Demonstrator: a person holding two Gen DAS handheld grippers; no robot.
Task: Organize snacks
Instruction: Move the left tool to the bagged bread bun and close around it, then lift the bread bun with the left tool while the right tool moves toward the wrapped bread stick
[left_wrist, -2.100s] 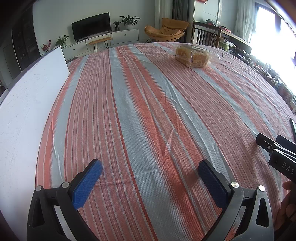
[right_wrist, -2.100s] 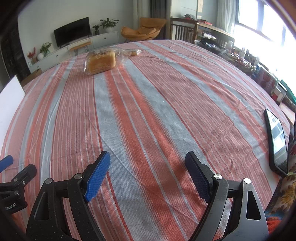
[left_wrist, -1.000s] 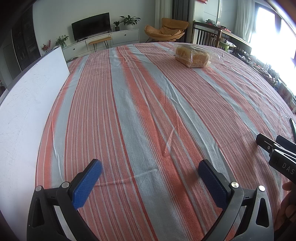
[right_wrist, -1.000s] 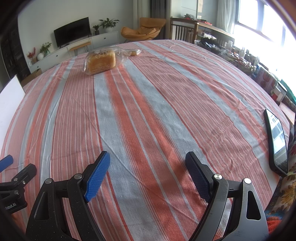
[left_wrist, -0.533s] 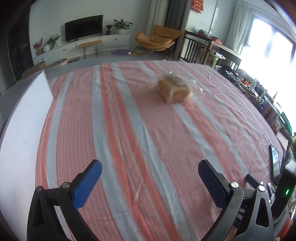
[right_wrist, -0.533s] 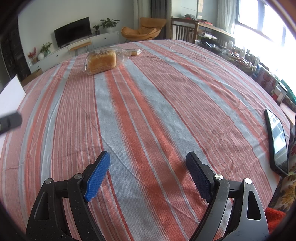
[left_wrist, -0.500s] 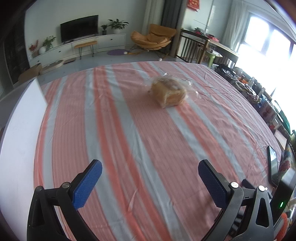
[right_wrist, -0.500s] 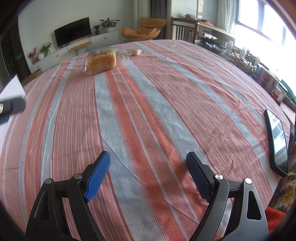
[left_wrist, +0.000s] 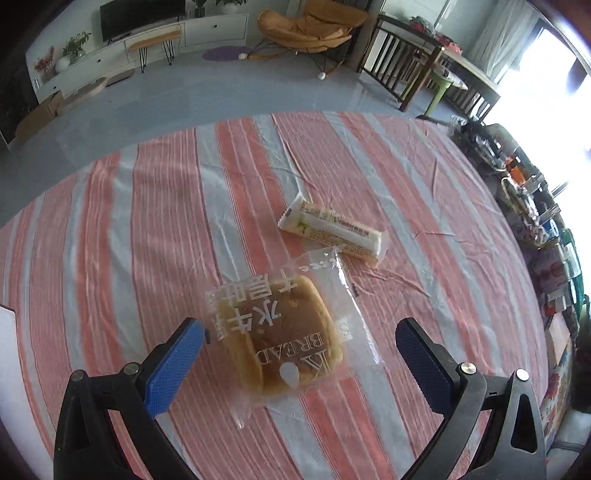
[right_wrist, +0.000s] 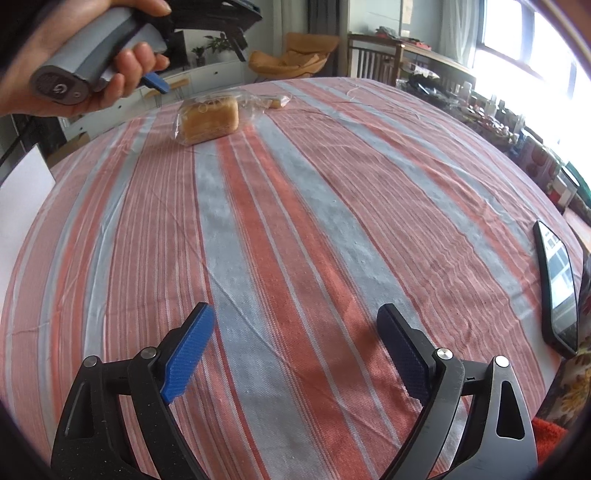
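Left gripper (left_wrist: 299, 354) wide open, empty, above bread (left_wrist: 284, 332) near table's far edge.
Soft loaf, slippery bag: grip sides lightly.

Left gripper (left_wrist: 299, 354) pitched steeply down, jaws wide, pads clear of contact. Left hand (right_wrist: 74, 55) wraps its grey handle. Right gripper (right_wrist: 295, 350) angled down, jaws opening, nothing between them.
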